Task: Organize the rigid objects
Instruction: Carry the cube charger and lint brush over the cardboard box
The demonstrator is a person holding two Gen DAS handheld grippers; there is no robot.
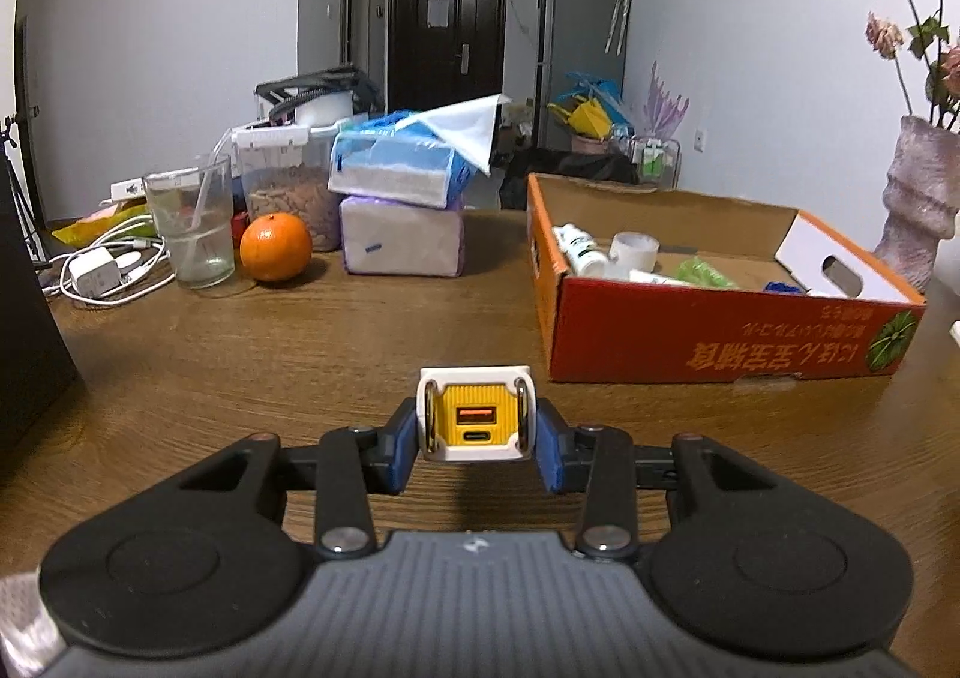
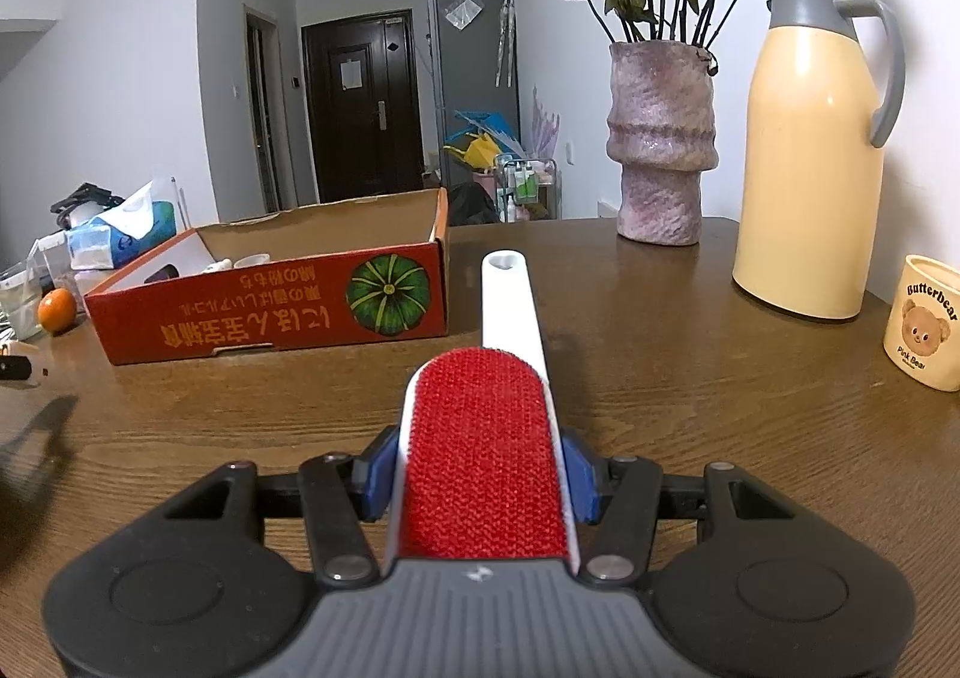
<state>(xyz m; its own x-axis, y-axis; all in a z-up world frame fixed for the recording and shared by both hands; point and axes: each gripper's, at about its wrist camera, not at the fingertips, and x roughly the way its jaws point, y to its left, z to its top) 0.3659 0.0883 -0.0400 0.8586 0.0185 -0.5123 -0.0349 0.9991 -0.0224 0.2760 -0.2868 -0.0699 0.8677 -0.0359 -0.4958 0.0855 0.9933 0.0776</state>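
Here left tongs [image 1: 474,438] pinch charger [image 1: 474,417]; right tongs [image 2: 483,477] pinch lint brush [image 2: 483,456].

A dark wooden table [image 1: 240,342] carried everything. On its left side lay a white charger with coiled cable [image 1: 99,273], a clear glass [image 1: 192,222], an orange [image 1: 275,247], a lidded container of nuts [image 1: 285,186] and two stacked tissue packs [image 1: 401,222]. A red cardboard box [image 1: 720,342] printed with a green pumpkin sat toward the right. Beyond it stood a pink textured vase [image 2: 660,144] of dried roses, a cream thermos jug [image 2: 810,150] and a bear-printed cup [image 2: 927,321].
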